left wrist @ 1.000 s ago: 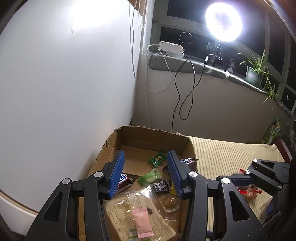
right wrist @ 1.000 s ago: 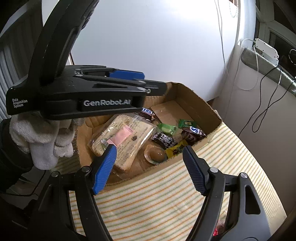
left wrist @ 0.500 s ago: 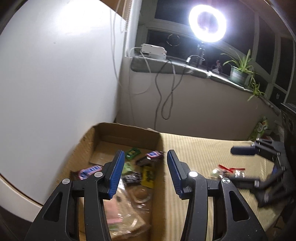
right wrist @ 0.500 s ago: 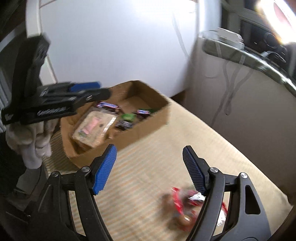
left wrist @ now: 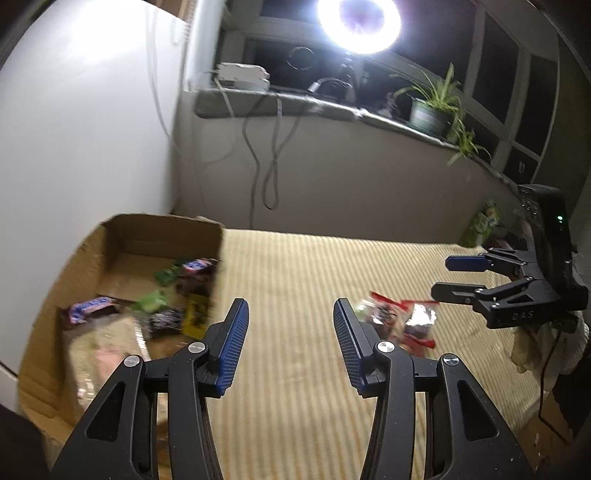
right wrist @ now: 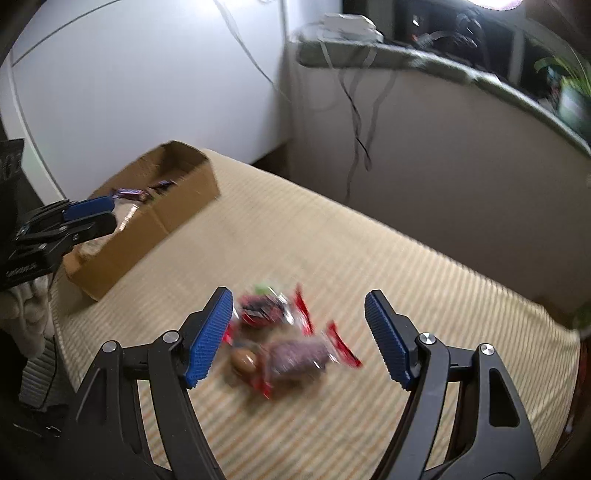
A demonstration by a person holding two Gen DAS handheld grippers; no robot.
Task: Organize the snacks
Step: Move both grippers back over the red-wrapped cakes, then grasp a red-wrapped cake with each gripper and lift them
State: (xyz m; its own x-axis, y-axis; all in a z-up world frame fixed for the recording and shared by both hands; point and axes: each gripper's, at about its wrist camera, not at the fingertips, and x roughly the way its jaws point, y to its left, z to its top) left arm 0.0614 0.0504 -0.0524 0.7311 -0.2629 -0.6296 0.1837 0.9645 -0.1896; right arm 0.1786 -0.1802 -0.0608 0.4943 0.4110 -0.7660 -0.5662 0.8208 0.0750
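White wall (left wrist: 85, 122), dark windows (left wrist: 495, 74), ring light (left wrist: 359, 22), sill plant (left wrist: 432, 107).

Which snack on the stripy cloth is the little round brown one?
The small brown ball, nearest the right gripper's left finger. The other loose snacks beside it are bigger, in clear wrappers with red ends.

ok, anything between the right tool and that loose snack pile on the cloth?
Nothing visible. The right tool stands open above the loose snacks, with only bare striped cloth around them. The cardboard box and left tool sit off to one side.
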